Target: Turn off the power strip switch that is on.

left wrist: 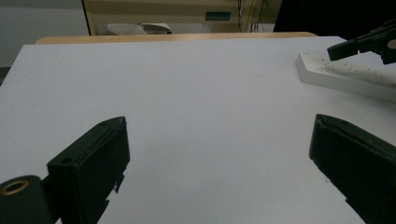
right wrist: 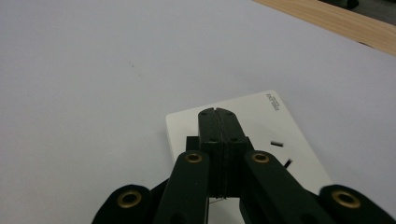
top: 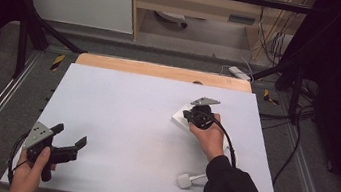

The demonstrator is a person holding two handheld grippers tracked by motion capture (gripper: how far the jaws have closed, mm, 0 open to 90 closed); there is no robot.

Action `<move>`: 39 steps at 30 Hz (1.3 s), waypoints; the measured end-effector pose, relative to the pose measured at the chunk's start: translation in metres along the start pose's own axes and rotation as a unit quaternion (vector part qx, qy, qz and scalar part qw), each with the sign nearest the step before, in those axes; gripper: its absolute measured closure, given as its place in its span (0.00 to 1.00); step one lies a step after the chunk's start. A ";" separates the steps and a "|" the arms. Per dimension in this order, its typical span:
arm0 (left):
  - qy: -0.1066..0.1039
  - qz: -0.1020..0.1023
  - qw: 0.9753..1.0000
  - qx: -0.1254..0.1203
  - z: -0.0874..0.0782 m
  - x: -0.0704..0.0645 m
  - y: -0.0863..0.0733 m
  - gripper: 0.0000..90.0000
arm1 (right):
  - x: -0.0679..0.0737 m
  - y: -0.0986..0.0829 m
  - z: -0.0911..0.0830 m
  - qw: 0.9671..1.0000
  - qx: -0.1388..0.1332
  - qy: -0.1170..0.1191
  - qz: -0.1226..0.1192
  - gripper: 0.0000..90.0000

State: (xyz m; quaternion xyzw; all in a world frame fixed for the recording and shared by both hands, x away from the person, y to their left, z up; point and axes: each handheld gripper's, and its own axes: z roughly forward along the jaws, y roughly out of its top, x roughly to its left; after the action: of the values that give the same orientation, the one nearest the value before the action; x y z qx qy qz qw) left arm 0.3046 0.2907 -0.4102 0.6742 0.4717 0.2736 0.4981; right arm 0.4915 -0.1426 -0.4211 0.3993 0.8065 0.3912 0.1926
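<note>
A white power strip (top: 179,118) lies on the white table (top: 124,120), right of the middle. My right gripper (top: 191,115) hovers over its near end, held by a hand in a dark sleeve. In the right gripper view its jaws are pressed together with nothing between them, and the tips (right wrist: 218,112) rest over the strip (right wrist: 261,119) beside its socket slots. My left gripper (top: 71,135) sits at the front left corner, open wide. Its jaws (left wrist: 219,154) frame bare table, with the strip (left wrist: 345,77) and the right gripper (left wrist: 369,44) far off to the right.
A white plug (top: 183,180) with a short white cable lies near the front edge beside the dark sleeve. A wooden edge (top: 162,70) runs along the table's far side. Black frame posts stand at both sides, and cables trail on the floor at right.
</note>
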 end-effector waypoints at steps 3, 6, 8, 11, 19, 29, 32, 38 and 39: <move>0.000 0.001 1.000 0.000 0.000 0.000 0.000 0.06 | 0.001 -0.002 0.001 1.000 0.003 0.002 -0.001 1.00; -0.001 0.000 1.000 0.000 0.000 0.000 0.000 0.06 | 0.002 -0.003 0.001 1.000 0.008 0.006 -0.004 1.00; 0.000 0.000 1.000 0.000 0.000 0.000 0.000 0.06 | 0.003 -0.003 0.002 1.000 0.007 0.007 -0.005 1.00; -0.001 0.000 1.000 0.000 0.000 0.000 0.000 0.06 | 0.003 -0.003 0.002 1.000 0.011 0.008 -0.006 1.00; -0.001 0.000 1.000 0.000 0.000 0.000 0.000 0.06 | 0.004 -0.004 0.004 1.000 0.015 0.010 -0.009 1.00; -0.002 0.001 1.000 0.000 0.000 0.000 0.000 0.06 | 0.005 -0.005 0.006 1.000 0.017 0.011 -0.009 1.00; -0.003 0.001 1.000 0.000 0.000 -0.001 0.000 0.06 | 0.005 -0.005 0.006 1.000 0.019 0.012 -0.009 1.00; -0.003 0.001 1.000 0.001 0.000 -0.001 0.000 0.06 | 0.006 -0.005 0.007 1.000 0.019 0.011 -0.009 1.00; -0.003 0.001 1.000 0.001 0.000 -0.001 0.000 0.06 | 0.006 -0.005 0.007 1.000 0.019 0.011 -0.009 1.00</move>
State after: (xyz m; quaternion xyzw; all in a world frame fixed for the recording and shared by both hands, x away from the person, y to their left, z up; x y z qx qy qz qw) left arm 0.3045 0.2900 -0.4102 0.6765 0.4694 0.2713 0.4983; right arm 0.4898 -0.1367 -0.4293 0.3916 0.8194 0.3784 0.1792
